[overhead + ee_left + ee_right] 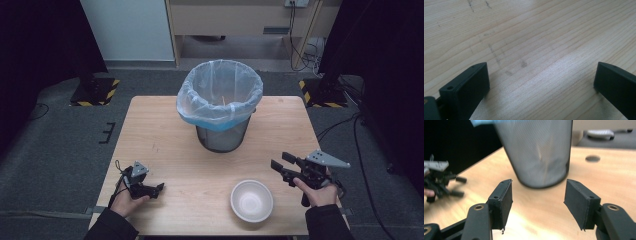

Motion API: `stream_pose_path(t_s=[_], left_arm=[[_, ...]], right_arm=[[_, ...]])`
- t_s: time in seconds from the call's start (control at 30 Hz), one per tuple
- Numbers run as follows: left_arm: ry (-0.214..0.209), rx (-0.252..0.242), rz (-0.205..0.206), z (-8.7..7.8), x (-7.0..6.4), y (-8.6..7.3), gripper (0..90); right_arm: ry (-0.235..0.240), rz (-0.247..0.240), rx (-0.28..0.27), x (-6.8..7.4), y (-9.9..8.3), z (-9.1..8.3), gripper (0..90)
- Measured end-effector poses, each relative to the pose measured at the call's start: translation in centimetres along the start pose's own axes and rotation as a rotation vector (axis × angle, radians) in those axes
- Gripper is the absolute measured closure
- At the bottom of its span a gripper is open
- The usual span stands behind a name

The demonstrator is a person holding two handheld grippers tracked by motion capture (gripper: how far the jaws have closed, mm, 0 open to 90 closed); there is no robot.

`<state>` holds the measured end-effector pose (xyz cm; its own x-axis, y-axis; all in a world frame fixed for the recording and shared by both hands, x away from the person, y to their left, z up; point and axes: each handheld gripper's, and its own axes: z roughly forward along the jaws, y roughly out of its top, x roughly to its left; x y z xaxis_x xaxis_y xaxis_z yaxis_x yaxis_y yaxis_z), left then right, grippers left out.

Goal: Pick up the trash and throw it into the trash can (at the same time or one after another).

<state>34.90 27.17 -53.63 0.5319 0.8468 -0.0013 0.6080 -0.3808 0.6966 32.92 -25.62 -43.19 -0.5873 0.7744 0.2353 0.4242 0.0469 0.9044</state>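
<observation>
The black wire-mesh waste bin (220, 131), lined with a clear plastic bag (220, 90) whose turned-over edge shows blue, stands at the far middle of the light wooden surface (165, 135), ahead of both grippers. In the right gripper view the bin (541, 152) rises just beyond the gap between the jaws, apart from them.

The round white ceramic bowl (251, 200) sits empty near the person's edge of the surface, just to the left of the right gripper (281, 167) and well to the right of the left gripper (159, 189).

The right gripper (537, 202) is held above the surface with its jaws wide apart and nothing between them. The left gripper (541, 80) is low over the bare wood, its jaws also spread wide and holding nothing; faint dark scuff marks (509, 67) lie on the grain just ahead of it. In the right gripper view, the left gripper (454, 186) appears far to the left, blurred.
</observation>
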Motion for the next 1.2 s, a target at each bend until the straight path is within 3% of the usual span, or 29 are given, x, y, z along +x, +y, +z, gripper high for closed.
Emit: stream_pose_path(t_s=[0.13, 0.23, 0.53, 0.73, 1.1, 1.2], left_arm=[[-0.003, -0.002, 0.001, 0.0, 0.0, 0.0, 0.0], [-0.004, -0.001, 0.001, 0.0, 0.0, 0.0, 0.0], [-0.004, -0.002, 0.001, 0.0, 0.0, 0.0, 0.0], [-0.004, -0.002, 0.001, 0.0, 0.0, 0.0, 0.0], [-0.003, -0.001, 0.001, 0.0, 0.0, 0.0, 0.0], [-0.003, -0.002, 0.001, 0.0, 0.0, 0.0, 0.0]], right_arm=[[-0.003, -0.005, 0.061, -0.2, -2.3, 0.4, 42.5], [0.008, -0.013, 0.138, 0.0, -3.5, 1.1, 44.1], [0.041, -0.033, 0.334, 0.3, -4.9, 3.2, 45.8], [0.035, -0.008, 0.442, 0.0, -5.9, 4.0, 50.6], [0.041, -0.01, 0.521, 0.0, -6.2, 4.6, 74.6], [0.052, -0.002, 0.507, 0.0, -6.1, 4.5, 78.4]])
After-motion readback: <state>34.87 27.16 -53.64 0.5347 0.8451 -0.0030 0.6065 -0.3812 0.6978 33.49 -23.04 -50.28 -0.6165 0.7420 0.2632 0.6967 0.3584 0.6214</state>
